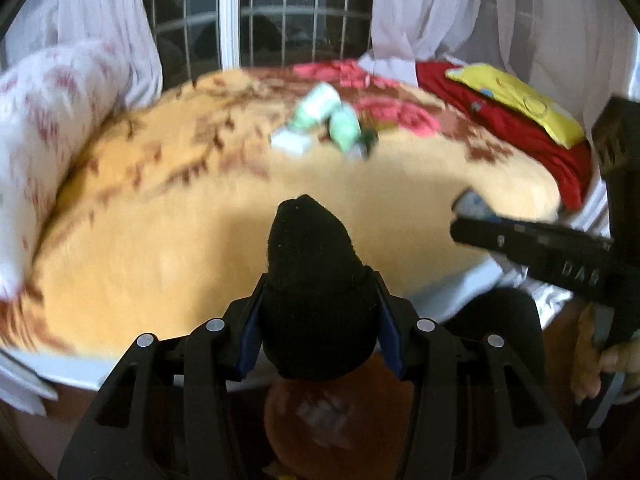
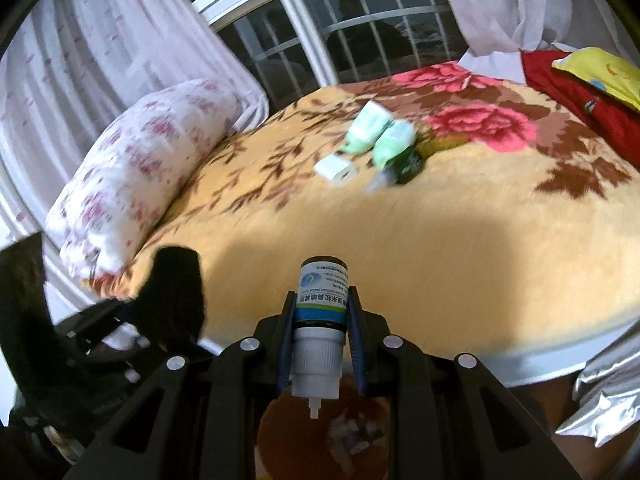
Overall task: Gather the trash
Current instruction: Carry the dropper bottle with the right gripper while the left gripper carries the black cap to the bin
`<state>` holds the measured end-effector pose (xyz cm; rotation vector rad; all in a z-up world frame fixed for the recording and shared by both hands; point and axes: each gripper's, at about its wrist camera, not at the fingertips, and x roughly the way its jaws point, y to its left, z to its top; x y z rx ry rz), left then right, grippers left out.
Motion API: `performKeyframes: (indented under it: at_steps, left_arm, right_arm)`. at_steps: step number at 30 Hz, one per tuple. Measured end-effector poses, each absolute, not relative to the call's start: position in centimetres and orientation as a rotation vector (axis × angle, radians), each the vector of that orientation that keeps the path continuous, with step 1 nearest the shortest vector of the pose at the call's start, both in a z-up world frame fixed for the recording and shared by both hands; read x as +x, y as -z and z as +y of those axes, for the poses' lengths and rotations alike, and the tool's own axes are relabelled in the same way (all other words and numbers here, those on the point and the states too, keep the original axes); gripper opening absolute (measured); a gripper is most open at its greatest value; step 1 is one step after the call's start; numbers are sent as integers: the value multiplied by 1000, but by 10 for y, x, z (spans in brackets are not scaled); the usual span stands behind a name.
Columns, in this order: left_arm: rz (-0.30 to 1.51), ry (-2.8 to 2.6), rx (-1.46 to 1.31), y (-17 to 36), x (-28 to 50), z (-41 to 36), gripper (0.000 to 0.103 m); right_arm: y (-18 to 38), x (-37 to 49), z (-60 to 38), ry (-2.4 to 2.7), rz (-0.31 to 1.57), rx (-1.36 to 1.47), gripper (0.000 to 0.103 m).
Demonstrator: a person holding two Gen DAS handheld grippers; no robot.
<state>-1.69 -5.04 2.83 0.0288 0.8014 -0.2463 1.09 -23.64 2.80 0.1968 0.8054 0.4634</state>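
Just beyond bed edge [image 2: 520, 372]: sock [image 1: 316, 304], bottle [image 2: 320, 312].

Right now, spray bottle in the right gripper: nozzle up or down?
Nozzle toward the camera, base pointing away. The spray bottle sits clamped in the right gripper, white nozzle nearest the lens. True vertical: cannot tell.

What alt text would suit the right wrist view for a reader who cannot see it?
The right claw grips a small spray bottle above an orange bin, beside a floral-blanketed bed. Pale green tubes and a white box lie mid-bed; the left claw holds something black.
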Motion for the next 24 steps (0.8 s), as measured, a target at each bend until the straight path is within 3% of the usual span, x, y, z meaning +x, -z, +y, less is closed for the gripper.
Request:
performKeyframes:
  at_steps: [10,20,23,24]
  left_arm:
    - [954,282,-13,26,-58,-37,47]
    - [1121,270,-41,76,-55,-36,47]
    - [1182,253,-51,90,-48,-35,49]
    - [1206,244,-51,95,-46,-36,55]
  right_arm:
    - [24,-48,-217,-506,964,133,24]
    - [73,-51,-214,-496,1108,167,24]
    - [84,-46,-213,-489,1144,165,27]
    - [88,-44,-213,-483,1159,167,29]
